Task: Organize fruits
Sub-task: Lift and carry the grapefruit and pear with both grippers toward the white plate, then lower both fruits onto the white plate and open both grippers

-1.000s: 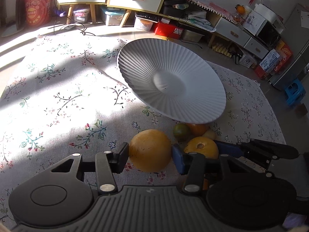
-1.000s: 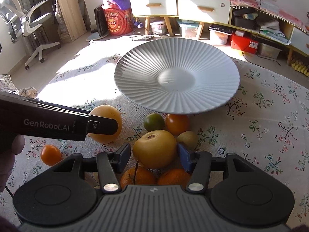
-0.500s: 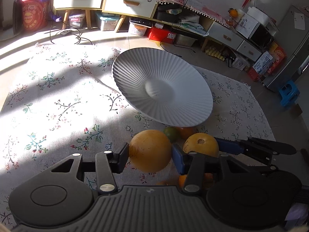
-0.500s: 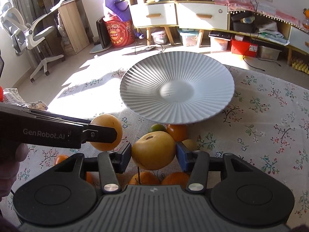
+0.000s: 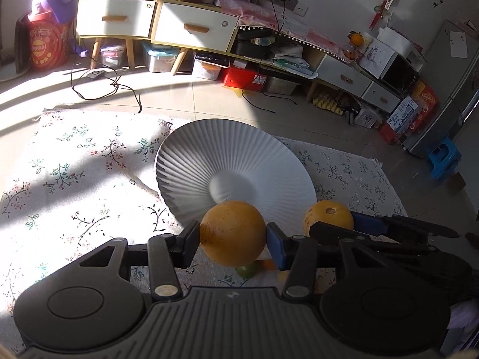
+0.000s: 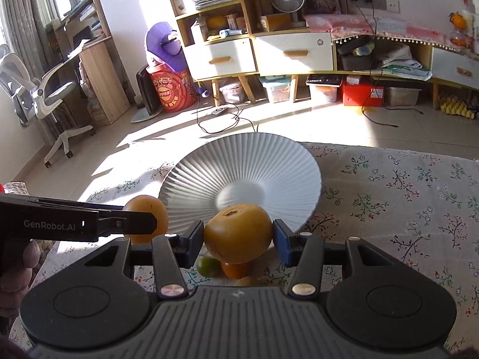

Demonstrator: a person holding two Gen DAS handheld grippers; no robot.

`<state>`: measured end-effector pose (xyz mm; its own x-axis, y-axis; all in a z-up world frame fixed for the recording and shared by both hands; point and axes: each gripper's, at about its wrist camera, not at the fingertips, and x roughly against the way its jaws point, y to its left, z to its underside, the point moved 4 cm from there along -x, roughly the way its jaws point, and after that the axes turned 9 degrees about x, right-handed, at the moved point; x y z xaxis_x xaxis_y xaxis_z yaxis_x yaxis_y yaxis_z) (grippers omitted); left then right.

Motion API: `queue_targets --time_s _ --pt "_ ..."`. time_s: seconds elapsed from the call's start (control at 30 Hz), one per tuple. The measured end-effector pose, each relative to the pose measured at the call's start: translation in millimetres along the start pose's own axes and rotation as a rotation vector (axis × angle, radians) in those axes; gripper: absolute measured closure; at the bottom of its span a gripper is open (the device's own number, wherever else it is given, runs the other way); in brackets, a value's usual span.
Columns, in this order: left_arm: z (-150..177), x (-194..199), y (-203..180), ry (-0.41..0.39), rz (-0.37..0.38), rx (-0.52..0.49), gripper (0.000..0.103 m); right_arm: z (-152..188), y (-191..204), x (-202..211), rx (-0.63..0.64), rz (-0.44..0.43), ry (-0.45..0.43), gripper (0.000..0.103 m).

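My left gripper (image 5: 232, 233) is shut on a large round orange fruit (image 5: 233, 233) and holds it above the near rim of the white ribbed plate (image 5: 209, 161). My right gripper (image 6: 238, 233) is shut on a second orange fruit (image 6: 238, 233) with a brown stem scar, also raised near the plate (image 6: 269, 161). Each gripper with its fruit shows in the other's view: the right one (image 5: 327, 220) and the left one (image 6: 146, 218). Small fruits lie on the cloth below: a green one (image 6: 208, 266) and an orange one (image 6: 236, 269).
The plate sits on a floral tablecloth (image 6: 404, 197) on a low table. Past the table's far edge is tiled floor with cables, white cabinets (image 6: 293, 51), a desk chair (image 6: 39, 89) at left and a blue stool (image 5: 444, 157) at right.
Both grippers have lifted their fruits up off the cloth and away from the pile. The plate and the remaining small fruits now look lower and farther off.
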<state>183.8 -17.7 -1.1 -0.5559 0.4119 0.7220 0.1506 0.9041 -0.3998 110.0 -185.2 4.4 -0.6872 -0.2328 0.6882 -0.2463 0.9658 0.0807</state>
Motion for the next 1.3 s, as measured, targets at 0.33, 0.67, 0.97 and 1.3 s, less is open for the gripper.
queue_targets --time_s 0.33,0.67,0.97,1.3 --pt "-24 -51 -5 0.000 -0.018 0.024 0.067 -7 -13 -33 0.081 0.034 -0.007 0.057" --pt "-34 -73 -5 0.016 -0.058 0.051 0.067 -7 -5 -56 0.178 0.055 0.027 0.057" --pt "-38 -76 -5 0.026 -0.055 0.078 0.066 -8 -5 -62 0.180 0.044 0.032 0.057" --pt "-40 -67 -15 0.016 -0.031 0.024 0.052 -15 -4 -57 0.168 0.044 0.033 0.044"
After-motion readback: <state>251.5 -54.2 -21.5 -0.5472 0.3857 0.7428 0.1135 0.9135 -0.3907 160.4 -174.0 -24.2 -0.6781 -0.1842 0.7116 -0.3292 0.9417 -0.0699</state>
